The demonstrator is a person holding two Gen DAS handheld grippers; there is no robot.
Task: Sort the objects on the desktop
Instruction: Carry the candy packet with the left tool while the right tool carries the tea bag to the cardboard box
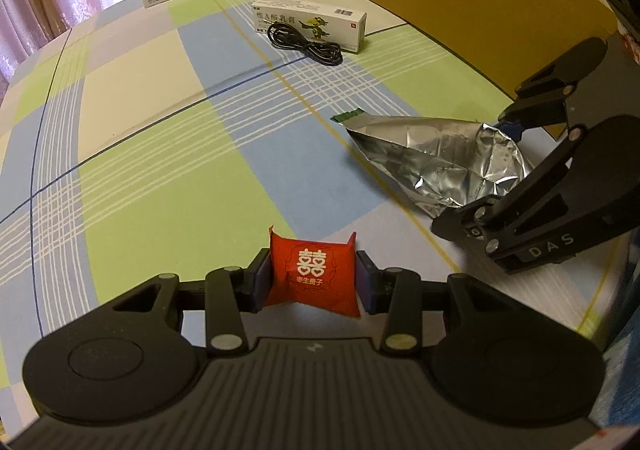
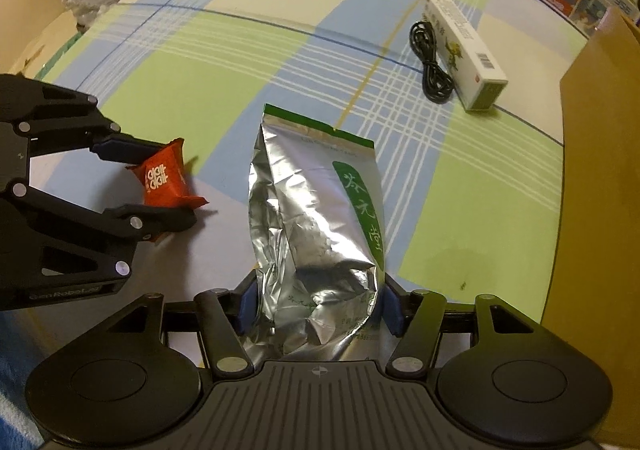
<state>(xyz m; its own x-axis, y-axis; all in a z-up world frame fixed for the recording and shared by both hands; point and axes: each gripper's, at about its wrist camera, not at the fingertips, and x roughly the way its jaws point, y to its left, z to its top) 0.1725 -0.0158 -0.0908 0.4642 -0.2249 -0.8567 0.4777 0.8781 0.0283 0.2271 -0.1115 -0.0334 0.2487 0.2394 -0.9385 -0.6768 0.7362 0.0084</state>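
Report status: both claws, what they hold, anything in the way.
Left claw shut on red candy packet. Right claw shut on silver tea bag. Black cable and ointment box lie ahead, untouched. Cardboard box at right.

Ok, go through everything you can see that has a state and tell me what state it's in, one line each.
Left gripper: shut on the red candy packet.
Red candy packet: held between the fingers, sealed.
Right gripper: shut on the foil tea bag.
Foil tea bag: crumpled, gripped at one end.
Black cable: coiled, lying against the ointment box.
Ointment box: closed, lying flat on the table.
Cardboard box: upright.
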